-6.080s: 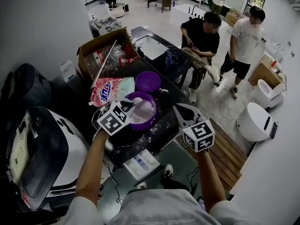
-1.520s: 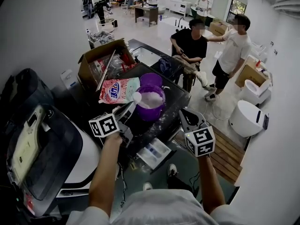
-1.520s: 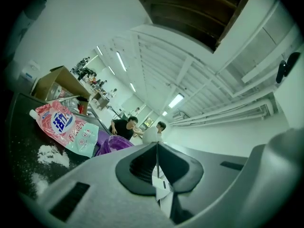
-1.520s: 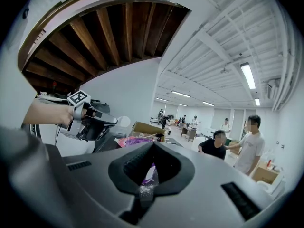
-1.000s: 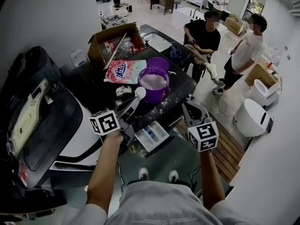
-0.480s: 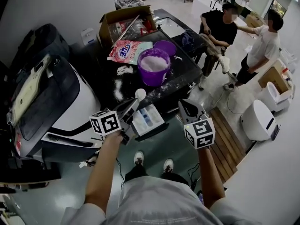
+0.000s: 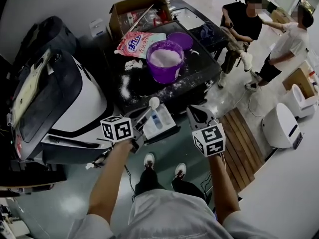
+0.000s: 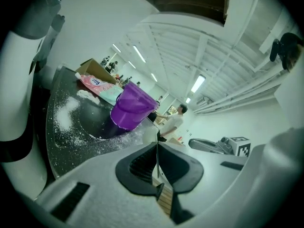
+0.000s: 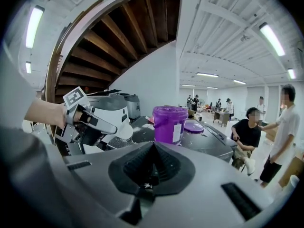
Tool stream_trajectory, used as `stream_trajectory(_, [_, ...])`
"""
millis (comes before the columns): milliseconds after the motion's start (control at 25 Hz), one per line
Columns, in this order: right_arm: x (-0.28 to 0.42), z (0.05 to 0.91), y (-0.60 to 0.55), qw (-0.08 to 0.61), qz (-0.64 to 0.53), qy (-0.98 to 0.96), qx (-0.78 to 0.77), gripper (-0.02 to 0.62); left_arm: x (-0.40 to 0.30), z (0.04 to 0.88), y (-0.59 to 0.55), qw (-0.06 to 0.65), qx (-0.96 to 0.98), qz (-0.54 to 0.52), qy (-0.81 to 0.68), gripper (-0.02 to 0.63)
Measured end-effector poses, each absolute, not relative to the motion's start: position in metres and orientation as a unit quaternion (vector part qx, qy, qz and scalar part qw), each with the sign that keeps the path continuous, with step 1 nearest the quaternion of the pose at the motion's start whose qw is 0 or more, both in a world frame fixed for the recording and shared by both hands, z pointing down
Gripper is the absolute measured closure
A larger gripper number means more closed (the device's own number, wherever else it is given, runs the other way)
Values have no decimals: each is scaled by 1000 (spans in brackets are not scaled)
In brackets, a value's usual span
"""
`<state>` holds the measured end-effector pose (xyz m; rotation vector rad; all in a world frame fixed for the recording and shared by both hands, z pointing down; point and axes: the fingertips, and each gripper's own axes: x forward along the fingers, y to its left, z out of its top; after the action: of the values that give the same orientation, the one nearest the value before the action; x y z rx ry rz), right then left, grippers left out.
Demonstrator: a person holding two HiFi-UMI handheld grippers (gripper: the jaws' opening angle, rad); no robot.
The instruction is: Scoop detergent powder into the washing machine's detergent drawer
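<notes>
My left gripper (image 7: 143, 115) is shut on the handle of a white scoop (image 7: 154, 102). The scoop's bowl hangs over the far end of the pulled-out detergent drawer (image 7: 162, 125). In the left gripper view the handle shows edge-on between the closed jaws of the left gripper (image 8: 156, 148). Behind it on the black top stands the purple bucket (image 7: 165, 61) filled with white powder, also the purple bucket (image 8: 130, 106). My right gripper (image 7: 193, 110) hovers shut and empty just right of the drawer. From the right gripper view the scoop (image 9: 123, 131) and bucket (image 9: 169, 123) are visible.
A washing machine (image 7: 75, 98) stands at the left. Spilled powder (image 7: 124, 86) dusts the black top. Behind the bucket lie a pink detergent bag (image 7: 139, 41), a purple lid (image 7: 182, 40) and a cardboard box (image 7: 137, 9). Two people (image 7: 244, 24) are at the right, beside wooden boards (image 7: 244, 143).
The left gripper has carried the scoop out of the purple bucket and back toward me, down to the drawer. The right gripper has stayed beside it, shut.
</notes>
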<state>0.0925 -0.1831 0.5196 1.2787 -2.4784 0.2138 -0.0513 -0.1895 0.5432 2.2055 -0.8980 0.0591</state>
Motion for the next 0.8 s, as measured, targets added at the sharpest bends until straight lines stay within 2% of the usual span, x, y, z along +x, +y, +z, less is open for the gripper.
stream_trajectory(320, [93,556,-191,193,99,-872,439,591,-41,598,-192,362,862,116,-336,592])
stream_trajectory(600, [89,573,-196,198,114,-872,433,591,-35,624,-197,371,857,147,-326,591])
stream_trajectory(800, [91,583,-200,199,122,-870,434,591,-32,644,-200,335,859,210,-325,591])
